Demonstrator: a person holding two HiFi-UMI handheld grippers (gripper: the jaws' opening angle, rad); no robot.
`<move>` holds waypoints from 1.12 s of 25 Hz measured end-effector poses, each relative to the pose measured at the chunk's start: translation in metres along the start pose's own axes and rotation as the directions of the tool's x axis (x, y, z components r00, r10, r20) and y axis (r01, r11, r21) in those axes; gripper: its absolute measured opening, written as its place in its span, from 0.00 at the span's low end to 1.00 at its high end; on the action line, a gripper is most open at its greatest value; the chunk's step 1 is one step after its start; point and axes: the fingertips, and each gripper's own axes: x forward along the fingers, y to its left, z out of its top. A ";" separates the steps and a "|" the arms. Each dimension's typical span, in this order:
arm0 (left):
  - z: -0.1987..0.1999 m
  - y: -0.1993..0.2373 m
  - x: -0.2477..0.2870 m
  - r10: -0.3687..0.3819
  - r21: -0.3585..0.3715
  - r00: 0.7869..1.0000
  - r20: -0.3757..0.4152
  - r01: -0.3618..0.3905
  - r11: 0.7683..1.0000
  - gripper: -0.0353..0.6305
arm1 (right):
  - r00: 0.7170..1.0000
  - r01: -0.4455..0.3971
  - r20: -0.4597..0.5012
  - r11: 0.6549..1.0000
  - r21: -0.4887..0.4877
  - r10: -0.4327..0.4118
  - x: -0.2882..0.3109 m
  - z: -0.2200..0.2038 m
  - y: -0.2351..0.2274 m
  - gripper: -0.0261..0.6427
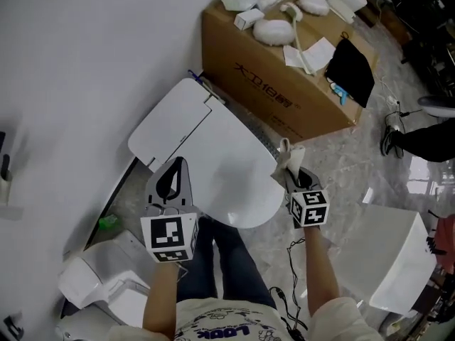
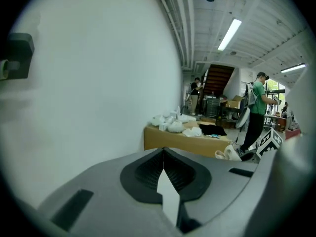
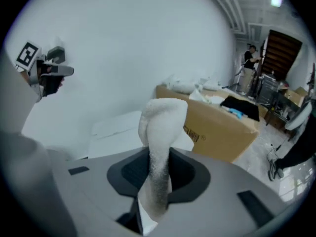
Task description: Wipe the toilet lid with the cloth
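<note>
A white toilet with its lid (image 1: 231, 172) down stands against the wall, its tank (image 1: 170, 119) behind. My right gripper (image 1: 290, 163) is shut on a white cloth (image 1: 288, 155), held just off the lid's right edge. In the right gripper view the cloth (image 3: 159, 157) sticks up folded between the jaws, with the lid (image 3: 118, 137) beyond. My left gripper (image 1: 173, 180) hovers at the lid's left edge, shut with nothing in it; in the left gripper view its jaws (image 2: 165, 189) meet.
A large cardboard box (image 1: 281, 77) with white parts and a black cloth on top stands right of the toilet. More white fixtures sit at lower left (image 1: 99, 279) and lower right (image 1: 384, 261). A person's shoe (image 1: 391, 139) is at the right.
</note>
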 end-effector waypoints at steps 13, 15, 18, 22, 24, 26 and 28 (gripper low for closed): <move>0.169 0.044 -0.067 0.076 -0.037 0.960 0.268 -0.068 0.997 0.07 | 0.865 0.050 0.501 0.999 -0.016 -0.036 -0.148 0.261 0.079 0.16; 0.192 0.052 -0.081 0.089 -0.040 0.947 0.307 -0.080 0.996 0.07 | 0.829 0.051 0.558 0.999 -0.010 -0.037 -0.170 0.292 0.090 0.16; 0.221 0.060 -0.103 0.108 -0.046 0.930 0.352 -0.099 0.994 0.07 | 0.776 0.044 0.629 0.999 -0.003 -0.032 -0.201 0.328 0.107 0.16; 0.256 0.070 -0.133 0.131 -0.044 0.901 0.414 -0.124 0.991 0.07 | 0.713 0.021 0.701 1.000 0.002 -0.016 -0.229 0.363 0.128 0.16; 0.269 0.073 -0.150 0.140 -0.042 0.884 0.446 -0.136 0.990 0.07 | 0.689 0.008 0.725 1.000 0.001 -0.006 -0.241 0.373 0.139 0.16; 0.275 0.074 -0.167 0.149 -0.039 0.873 0.464 -0.148 0.988 0.07 | 0.674 -0.005 0.738 1.000 0.004 0.001 -0.252 0.376 0.148 0.16; 0.276 0.076 -0.178 0.163 -0.032 0.865 0.475 -0.168 0.985 0.07 | 0.667 -0.018 0.745 1.000 0.005 0.008 -0.259 0.376 0.155 0.16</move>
